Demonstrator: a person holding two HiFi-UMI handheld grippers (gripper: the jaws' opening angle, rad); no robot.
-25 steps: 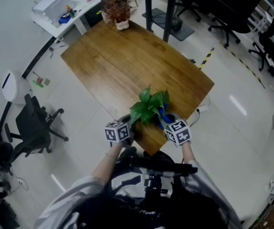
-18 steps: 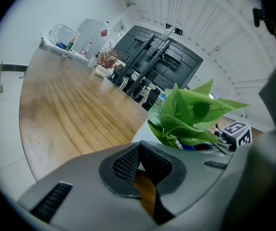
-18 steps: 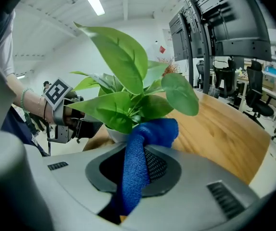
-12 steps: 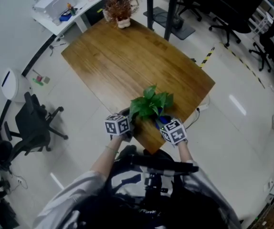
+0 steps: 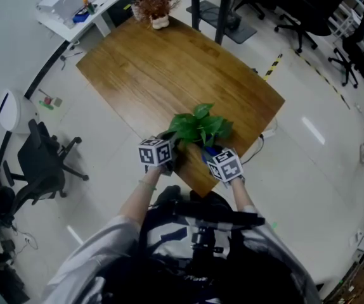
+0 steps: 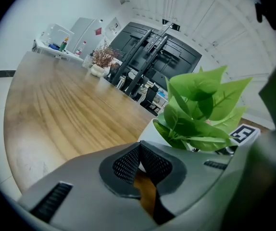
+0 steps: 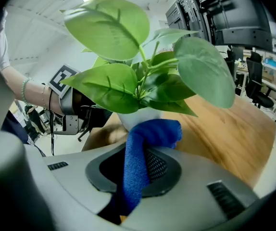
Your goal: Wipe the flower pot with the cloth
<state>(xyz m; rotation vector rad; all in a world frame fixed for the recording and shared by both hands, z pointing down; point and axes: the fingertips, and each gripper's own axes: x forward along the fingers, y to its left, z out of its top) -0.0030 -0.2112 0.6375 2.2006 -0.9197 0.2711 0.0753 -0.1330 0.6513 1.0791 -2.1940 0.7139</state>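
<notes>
A white flower pot (image 7: pixel 138 117) with a leafy green plant (image 5: pixel 199 125) stands near the near corner of the wooden table (image 5: pixel 169 68). My right gripper (image 7: pixel 140 150) is shut on a blue cloth (image 7: pixel 146 137) whose folded end rests against the pot's near side. In the head view the right gripper (image 5: pixel 211 156) is at the plant's right front, with the blue cloth (image 5: pixel 215 149) partly under the leaves. My left gripper (image 6: pixel 139 147) is shut, its tips up against the pot (image 6: pixel 150 131) on the left side. The left gripper (image 5: pixel 171 149) in the head view sits beside the leaves.
A dried plant in a small pot (image 5: pixel 151 5) stands at the table's far corner. A white desk with clutter (image 5: pixel 74 5) is at the far left. An office chair (image 5: pixel 39 170) is on the floor at the left; more chairs (image 5: pixel 353 56) are at the far right.
My right gripper with the cloth has slid left, round toward the pot's near side. The left gripper has stayed by the pot. The head camera has shifted slightly.
</notes>
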